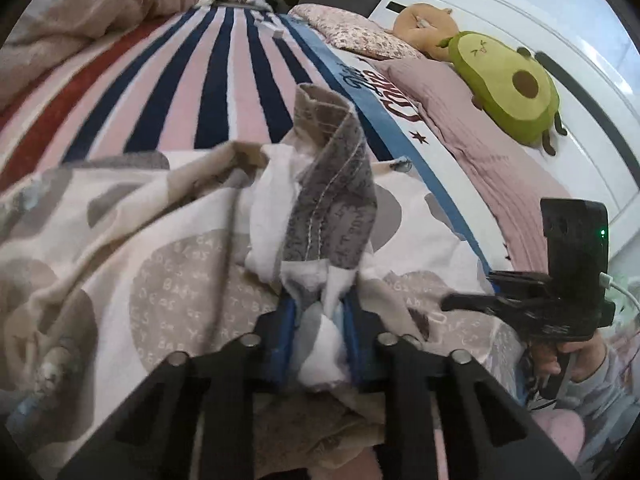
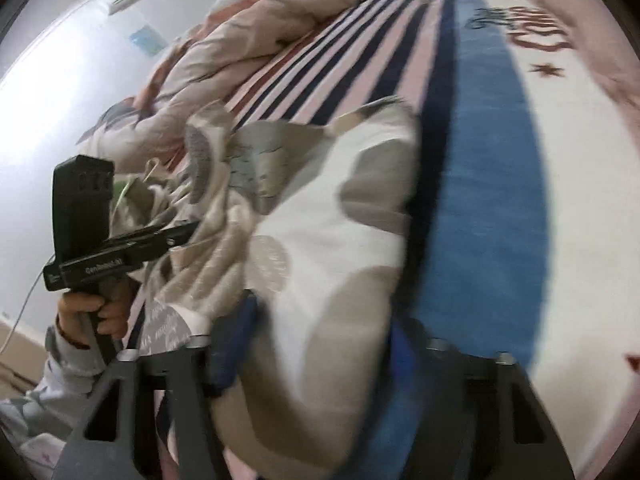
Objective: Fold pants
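Bed (image 1: 224, 80), striped in navy and pink, is covered nearest the cameras by the pants (image 1: 120, 240), rumpled and cream with grey patches. Pant fabric is pinched by the left tool (image 1: 320, 344). Fabric is also bunched between the right tool's (image 2: 316, 360) fingers.

Cream pants (image 1: 168, 248) with grey-beige blotches lie on a navy-pink-striped, blue-banded bedspread (image 1: 224, 92) near a green avocado plush (image 1: 508, 84).

A green avocado-shaped plush toy (image 1: 506, 86) lies at upper right on a mauve pillow (image 1: 460, 120). A rumpled beige quilt (image 1: 80, 20) fills the upper left, beside the pink-and-navy striped bedspread (image 1: 200, 92).
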`<state>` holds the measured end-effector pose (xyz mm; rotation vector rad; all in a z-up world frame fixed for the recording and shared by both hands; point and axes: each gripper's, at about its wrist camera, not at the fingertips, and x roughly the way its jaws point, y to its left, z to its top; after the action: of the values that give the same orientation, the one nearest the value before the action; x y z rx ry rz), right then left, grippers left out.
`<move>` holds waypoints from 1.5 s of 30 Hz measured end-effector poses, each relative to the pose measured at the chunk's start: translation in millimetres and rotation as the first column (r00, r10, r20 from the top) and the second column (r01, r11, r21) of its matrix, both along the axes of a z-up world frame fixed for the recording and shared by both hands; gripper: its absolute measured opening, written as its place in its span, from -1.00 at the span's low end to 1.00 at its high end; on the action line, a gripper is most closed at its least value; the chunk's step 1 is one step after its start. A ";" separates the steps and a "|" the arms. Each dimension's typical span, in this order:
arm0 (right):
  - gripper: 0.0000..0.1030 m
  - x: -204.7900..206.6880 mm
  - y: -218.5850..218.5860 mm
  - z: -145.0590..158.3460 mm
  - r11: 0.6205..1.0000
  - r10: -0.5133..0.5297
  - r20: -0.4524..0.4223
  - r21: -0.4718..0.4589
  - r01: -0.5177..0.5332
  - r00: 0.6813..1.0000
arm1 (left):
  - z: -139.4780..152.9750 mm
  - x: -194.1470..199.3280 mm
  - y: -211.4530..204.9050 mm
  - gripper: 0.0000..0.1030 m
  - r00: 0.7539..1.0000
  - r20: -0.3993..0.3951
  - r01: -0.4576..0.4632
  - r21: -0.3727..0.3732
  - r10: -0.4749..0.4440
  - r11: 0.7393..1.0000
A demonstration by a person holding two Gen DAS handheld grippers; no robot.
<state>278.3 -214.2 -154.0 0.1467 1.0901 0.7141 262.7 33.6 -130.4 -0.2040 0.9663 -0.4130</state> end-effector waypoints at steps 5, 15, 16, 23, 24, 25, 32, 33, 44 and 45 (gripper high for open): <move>-0.93 -16.5 -10.8 20.6 0.997 -0.054 0.114 -0.043 0.059 0.992 | 6.6 -13.8 -1.8 -0.71 0.999 0.006 0.034 -0.011 -0.034 0.999; -0.94 -84.3 -111.6 63.8 0.934 -0.263 0.208 -0.191 0.303 0.942 | 21.2 -53.6 -81.3 -0.77 0.972 0.006 0.234 -0.127 -0.236 0.964; -0.92 -87.1 -118.8 62.8 0.924 -0.275 0.203 -0.214 0.317 0.940 | 21.0 -55.4 -86.4 -0.77 0.970 0.000 0.241 -0.119 -0.243 0.963; -0.34 -113.2 -126.0 86.6 0.901 -0.261 0.312 -0.260 0.346 0.914 | 17.4 -63.6 -56.8 -0.47 0.980 -0.070 0.185 -0.001 -0.184 0.983; -0.34 -114.4 -124.1 92.0 0.908 -0.255 0.330 -0.242 0.343 0.909 | 18.4 -67.5 -54.2 -0.43 0.981 -0.067 0.182 0.017 -0.181 0.983; -0.34 -113.9 -116.8 99.7 0.929 -0.232 0.342 -0.201 0.312 0.911 | 19.6 -70.3 -52.7 -0.34 0.982 -0.069 0.176 0.036 -0.173 0.984; -0.35 -88.2 -35.1 73.3 0.995 0.051 0.189 -0.097 -0.033 0.981 | 32.4 -72.8 -37.3 0.35 0.992 -0.023 0.124 0.024 -0.124 0.992; -0.35 -85.5 -21.3 61.8 0.987 0.093 0.167 -0.148 -0.069 0.982 | 32.3 -69.5 -32.2 0.36 0.993 -0.026 0.117 -0.014 -0.117 0.993; -0.95 -80.5 -22.4 52.3 0.980 0.088 0.198 -0.194 -0.049 0.976 | 14.1 -15.0 -40.3 -0.04 0.980 -0.080 0.159 -0.216 -0.180 0.963; -0.96 -81.0 -29.8 57.1 0.986 0.074 0.196 -0.161 -0.042 0.978 | 13.9 -11.2 -42.6 -0.15 0.980 -0.081 0.161 -0.220 -0.182 0.962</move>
<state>197.3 -244.0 -96.9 -0.0910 0.9539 0.6774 251.5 -9.0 -116.4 -0.3386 1.0422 -0.6721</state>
